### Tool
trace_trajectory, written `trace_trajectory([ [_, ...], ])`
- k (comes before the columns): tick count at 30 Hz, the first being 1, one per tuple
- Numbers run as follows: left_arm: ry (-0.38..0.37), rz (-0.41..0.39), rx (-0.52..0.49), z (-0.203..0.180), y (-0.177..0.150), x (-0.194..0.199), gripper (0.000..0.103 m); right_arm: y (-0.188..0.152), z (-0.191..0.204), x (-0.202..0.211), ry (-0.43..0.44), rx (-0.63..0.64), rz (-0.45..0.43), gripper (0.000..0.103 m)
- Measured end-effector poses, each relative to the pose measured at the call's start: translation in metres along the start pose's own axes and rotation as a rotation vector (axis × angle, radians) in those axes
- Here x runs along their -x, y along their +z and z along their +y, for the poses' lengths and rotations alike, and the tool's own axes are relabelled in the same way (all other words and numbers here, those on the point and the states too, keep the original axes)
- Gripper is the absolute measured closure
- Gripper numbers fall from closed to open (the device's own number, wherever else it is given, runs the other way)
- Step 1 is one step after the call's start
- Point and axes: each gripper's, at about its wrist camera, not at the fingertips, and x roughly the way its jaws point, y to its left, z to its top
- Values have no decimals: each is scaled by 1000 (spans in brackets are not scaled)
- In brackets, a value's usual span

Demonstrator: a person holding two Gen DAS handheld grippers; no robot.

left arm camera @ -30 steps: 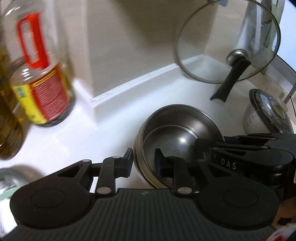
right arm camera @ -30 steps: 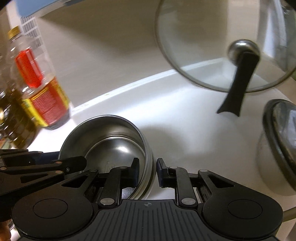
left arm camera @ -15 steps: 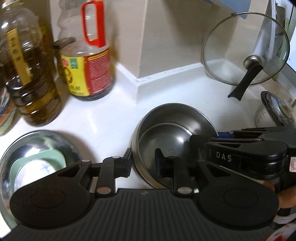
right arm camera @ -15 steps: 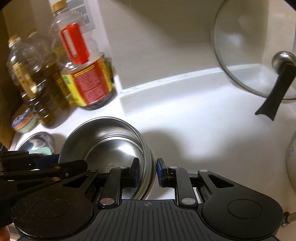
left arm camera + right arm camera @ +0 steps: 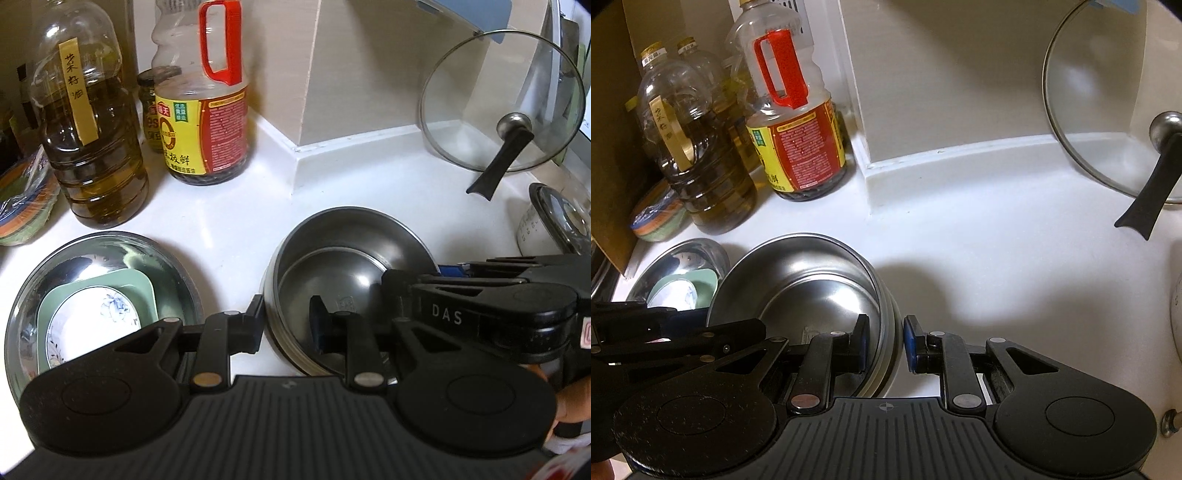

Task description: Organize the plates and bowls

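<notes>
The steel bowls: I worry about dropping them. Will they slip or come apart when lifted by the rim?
The steel bowls look polished, so probably slippery. Each tool, left and right, straddles the nested rims, so the stack likely stays together. Probably stiff, light and unbreakable.

1. The left gripper [image 5: 286,321] straddles the near rim of a steel bowl [image 5: 347,266], one of its fingers [image 5: 255,325] outside the wall and the other inside.
2. The right gripper [image 5: 402,280] reaches in from the right over the same bowl's rim.
3. A second steel bowl [image 5: 162,254] sits to the left on the white table [image 5: 229,221], holding a green dish [image 5: 144,288] with a patterned plate [image 5: 85,321] in it.
4. Behind stand an oil bottle [image 5: 92,147] and a red-handled bottle [image 5: 207,122].
5. A glass lid [image 5: 498,96] leans at the right rear.
</notes>
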Motion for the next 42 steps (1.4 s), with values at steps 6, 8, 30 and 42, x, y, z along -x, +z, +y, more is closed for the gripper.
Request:
trace_trajectory([
  [6,30,-43,23,6,0,15,78,-2,-4,16,5,2,-56,38],
  [8,42,-67,27,8,-2,27,73,-4,-7,31,27,-8,-106,34],
  [30,155,-18,108,39,-92,109,51,-84,21,78,134,-26,-17,24],
  [42,149,7,118,73,-111,118,51,-105,59,70,125,-12,45,24],
])
